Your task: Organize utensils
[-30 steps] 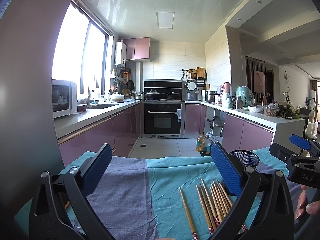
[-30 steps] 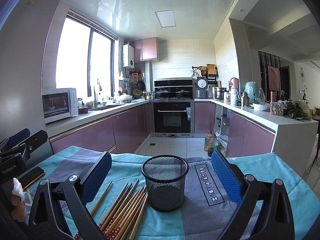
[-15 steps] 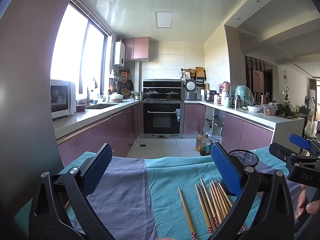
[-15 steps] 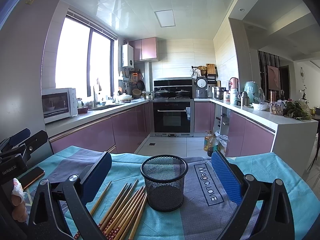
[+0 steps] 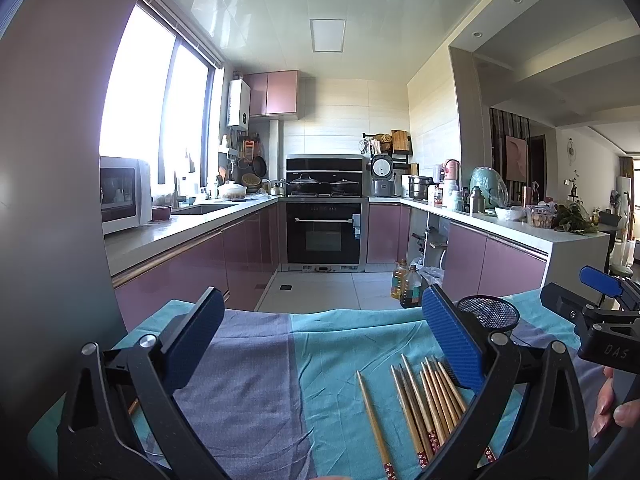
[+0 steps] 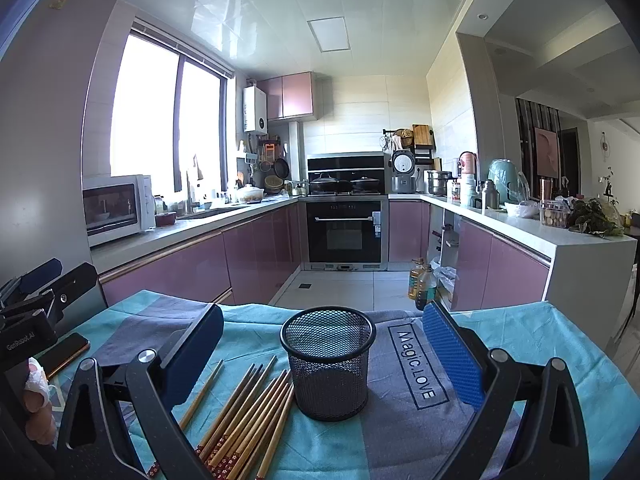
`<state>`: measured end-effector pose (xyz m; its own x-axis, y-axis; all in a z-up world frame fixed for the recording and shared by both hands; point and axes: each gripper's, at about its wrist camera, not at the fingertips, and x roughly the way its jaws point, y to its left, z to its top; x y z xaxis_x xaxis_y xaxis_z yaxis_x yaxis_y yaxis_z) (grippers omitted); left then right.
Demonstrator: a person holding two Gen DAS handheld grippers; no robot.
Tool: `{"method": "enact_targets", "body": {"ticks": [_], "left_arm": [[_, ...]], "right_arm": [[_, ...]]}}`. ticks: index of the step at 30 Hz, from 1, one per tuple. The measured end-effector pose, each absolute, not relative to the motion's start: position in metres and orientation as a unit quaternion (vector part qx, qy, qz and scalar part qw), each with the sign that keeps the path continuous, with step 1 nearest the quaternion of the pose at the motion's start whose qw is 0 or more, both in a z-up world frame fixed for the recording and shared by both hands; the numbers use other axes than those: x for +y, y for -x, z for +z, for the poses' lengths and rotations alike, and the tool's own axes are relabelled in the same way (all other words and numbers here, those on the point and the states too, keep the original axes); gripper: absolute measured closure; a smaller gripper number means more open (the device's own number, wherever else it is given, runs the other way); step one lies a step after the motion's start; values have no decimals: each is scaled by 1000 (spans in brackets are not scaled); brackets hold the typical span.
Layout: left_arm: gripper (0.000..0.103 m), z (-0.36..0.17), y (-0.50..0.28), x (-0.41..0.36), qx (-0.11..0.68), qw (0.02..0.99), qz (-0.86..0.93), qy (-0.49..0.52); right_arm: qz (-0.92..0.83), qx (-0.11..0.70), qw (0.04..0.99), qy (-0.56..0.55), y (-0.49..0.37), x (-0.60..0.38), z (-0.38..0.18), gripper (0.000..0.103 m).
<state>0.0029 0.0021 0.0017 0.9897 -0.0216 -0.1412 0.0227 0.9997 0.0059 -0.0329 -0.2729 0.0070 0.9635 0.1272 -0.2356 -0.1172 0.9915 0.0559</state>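
Observation:
Several wooden chopsticks [image 6: 248, 412] with red patterned ends lie in a loose bundle on the cloth, just left of a black mesh cup [image 6: 329, 360] that stands upright and empty. One chopstick [image 5: 372, 416] lies apart to the left of the bundle [image 5: 428, 404] in the left wrist view, where the mesh cup [image 5: 488, 314] shows behind the right finger. My left gripper [image 5: 320, 344] is open, with nothing between its fingers, above the cloth. My right gripper [image 6: 322, 354] is open, its blue pads on either side of the cup without touching it.
A teal and grey-purple cloth [image 6: 520, 332] covers the table, printed "Magic.LOVE" [image 6: 416, 364]. A phone [image 6: 66, 354] lies at the left edge. Beyond the table's far edge is a kitchen floor with oil bottles [image 6: 422, 282], purple cabinets and an oven. A hand [image 5: 612, 408] holds the right gripper.
Both views have shifted only slightly; the cup and chopsticks sit a touch lower in the right wrist view. Nothing was taken hold of or let go.

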Motion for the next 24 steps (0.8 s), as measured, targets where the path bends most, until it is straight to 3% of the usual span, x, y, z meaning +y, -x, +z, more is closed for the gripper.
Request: {"method": "enact_targets", "body": {"ticks": [13,22,24], "left_arm": [[6,-4,-8,-1,89,996,-17,-14],[6,-28,-37,-4,182,982,-47,-34],[6,-36,-48,-4,212,975,-60,-35]], "right_arm": [[77,158,984,-15,27,-273,0,7],[110,330,937,45,-9,-249,-53,7],[111,349,929,46,-14,-245,-65,12]]}}
